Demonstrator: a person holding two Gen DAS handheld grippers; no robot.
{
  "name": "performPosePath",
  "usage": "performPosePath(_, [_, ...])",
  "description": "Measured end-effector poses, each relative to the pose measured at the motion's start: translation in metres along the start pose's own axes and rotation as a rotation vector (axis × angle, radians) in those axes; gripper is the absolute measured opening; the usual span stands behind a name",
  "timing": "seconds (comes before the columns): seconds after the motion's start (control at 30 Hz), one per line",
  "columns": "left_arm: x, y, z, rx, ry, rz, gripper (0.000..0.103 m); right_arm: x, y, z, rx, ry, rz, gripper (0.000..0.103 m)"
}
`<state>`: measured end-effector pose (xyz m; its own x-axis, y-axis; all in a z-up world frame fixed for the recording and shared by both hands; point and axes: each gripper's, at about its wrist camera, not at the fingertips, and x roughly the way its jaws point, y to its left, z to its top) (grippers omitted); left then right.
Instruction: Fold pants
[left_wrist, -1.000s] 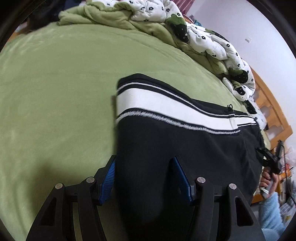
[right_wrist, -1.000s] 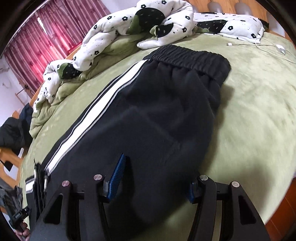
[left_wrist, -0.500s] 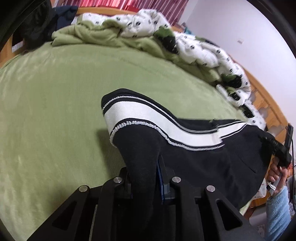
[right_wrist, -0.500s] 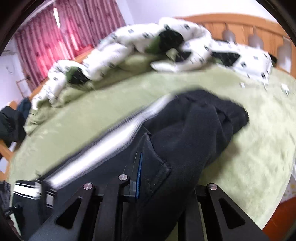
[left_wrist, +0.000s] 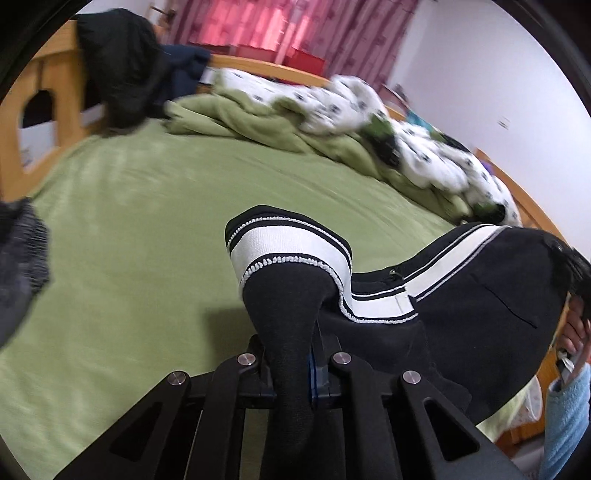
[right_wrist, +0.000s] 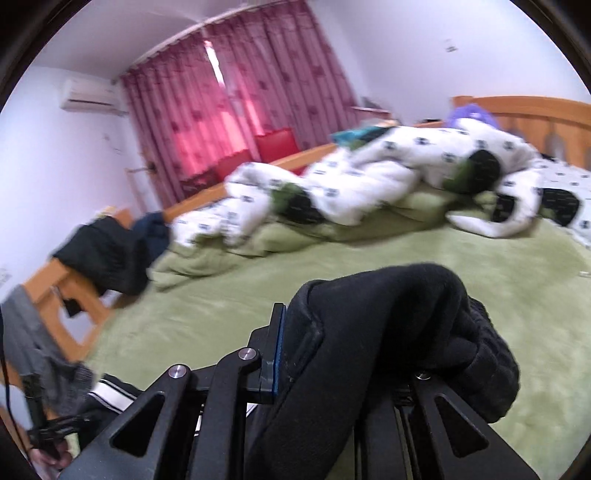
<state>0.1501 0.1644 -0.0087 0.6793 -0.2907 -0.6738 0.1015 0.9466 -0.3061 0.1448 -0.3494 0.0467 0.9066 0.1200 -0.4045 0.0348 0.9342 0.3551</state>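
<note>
The black pants (left_wrist: 480, 306) with a white side stripe (left_wrist: 288, 243) hang lifted above the green bed (left_wrist: 129, 240). My left gripper (left_wrist: 295, 362) is shut on the cuff end, and black cloth bulges up between its fingers. In the right wrist view my right gripper (right_wrist: 347, 354) is shut on the bunched waistband end of the pants (right_wrist: 388, 321), which drapes over and hides its right finger. The striped cuff (right_wrist: 110, 395) shows at lower left there.
A white flower-print duvet (right_wrist: 369, 181) and a green blanket (left_wrist: 258, 125) are heaped along the far side of the bed. Dark clothes (left_wrist: 125, 66) hang over the wooden bed frame (left_wrist: 55, 96). A person's hand and light blue sleeve (left_wrist: 565, 406) show at the right edge.
Both grippers went from open over the flat pants to shut on the cloth. Both ends have since risen off the bed, and both views now look more level into the room.
</note>
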Motion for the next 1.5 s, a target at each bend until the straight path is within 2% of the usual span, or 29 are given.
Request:
performPosePath(0.1, [-0.002, 0.029, 0.004, -0.019, -0.001, 0.069, 0.011, 0.01, 0.026, -0.004, -0.015, -0.007, 0.062, 0.014])
performPosePath(0.2, [0.023, 0.049, -0.012, -0.02, 0.083, 0.133, 0.016, 0.034, 0.037, -0.03, -0.08, 0.083, 0.065, 0.015])
performPosePath(0.23, [0.034, 0.055, -0.02, -0.029, 0.115, 0.169, 0.023, 0.044, 0.035, -0.043, -0.095, 0.127, 0.051, 0.015])
performPosePath(0.27, [0.05, 0.061, -0.031, -0.034, 0.161, 0.233, 0.037, 0.054, 0.032, -0.058, -0.109, 0.171, 0.018, 0.015])
performPosePath(0.3, [0.059, 0.063, -0.038, -0.034, 0.186, 0.263, 0.045, 0.067, 0.022, -0.078, -0.112, 0.23, -0.039, 0.016])
performPosePath(0.33, [0.066, 0.066, -0.045, -0.034, 0.204, 0.28, 0.048, 0.075, 0.013, -0.09, -0.104, 0.268, -0.065, 0.016])
performPosePath(0.4, [0.073, 0.066, -0.058, -0.024, 0.216, 0.283, 0.062, 0.085, -0.01, -0.116, -0.053, 0.354, -0.062, 0.017])
performPosePath(0.5, [0.065, 0.061, -0.068, 0.005, 0.193, 0.287, 0.071, 0.066, -0.025, -0.131, -0.031, 0.356, 0.001, 0.024])
performPosePath(0.6, [0.052, 0.058, -0.078, -0.044, 0.188, 0.266, 0.072, 0.032, -0.023, -0.144, -0.082, 0.371, 0.01, 0.046])
performPosePath(0.67, [0.046, 0.055, -0.086, -0.072, 0.185, 0.241, 0.072, 0.01, -0.024, -0.151, -0.136, 0.359, -0.026, 0.047])
performPosePath(0.8, [0.032, 0.044, -0.099, -0.076, 0.147, 0.263, 0.073, -0.017, -0.052, -0.158, -0.172, 0.32, -0.125, 0.047])
performPosePath(0.87, [0.025, 0.042, -0.102, -0.09, 0.132, 0.281, 0.073, -0.007, -0.068, -0.159, -0.125, 0.348, -0.137, 0.047])
performPosePath(0.93, [0.017, 0.042, -0.105, -0.11, 0.121, 0.282, 0.073, 0.008, -0.075, -0.158, -0.075, 0.37, -0.105, 0.047])
performPosePath(1.03, [0.0, 0.043, -0.109, -0.157, 0.093, 0.252, 0.073, 0.039, -0.075, -0.159, -0.052, 0.373, -0.09, 0.047])
performPosePath(1.13, [-0.01, 0.041, -0.109, -0.182, 0.075, 0.174, 0.073, 0.077, -0.071, -0.16, -0.035, 0.408, -0.098, 0.059])
performPosePath(1.2, [-0.012, 0.038, -0.108, -0.187, 0.068, 0.167, 0.073, 0.092, -0.075, -0.158, 0.009, 0.407, -0.093, 0.057])
performPosePath(1.27, [-0.01, 0.035, -0.107, -0.185, 0.064, 0.165, 0.073, 0.096, -0.08, -0.154, 0.042, 0.375, -0.071, 0.039])
performPosePath(1.33, [-0.008, 0.032, -0.106, -0.193, 0.065, 0.171, 0.073, 0.092, -0.078, -0.144, -0.048, 0.297, -0.123, 0.029])
performPosePath(1.4, [-0.004, 0.031, -0.105, -0.203, 0.067, 0.147, 0.073, 0.078, -0.078, -0.124, -0.17, 0.189, -0.186, 0.027])
performPosePath(1.47, [0.0, 0.031, -0.104, -0.206, 0.064, 0.137, 0.073, 0.067, -0.091, -0.099, -0.181, 0.108, -0.225, 0.027])
performPosePath(1.5, [0.001, 0.03, -0.105, -0.204, 0.062, 0.138, 0.073, 0.068, -0.102, -0.091, -0.152, 0.116, -0.213, 0.027])
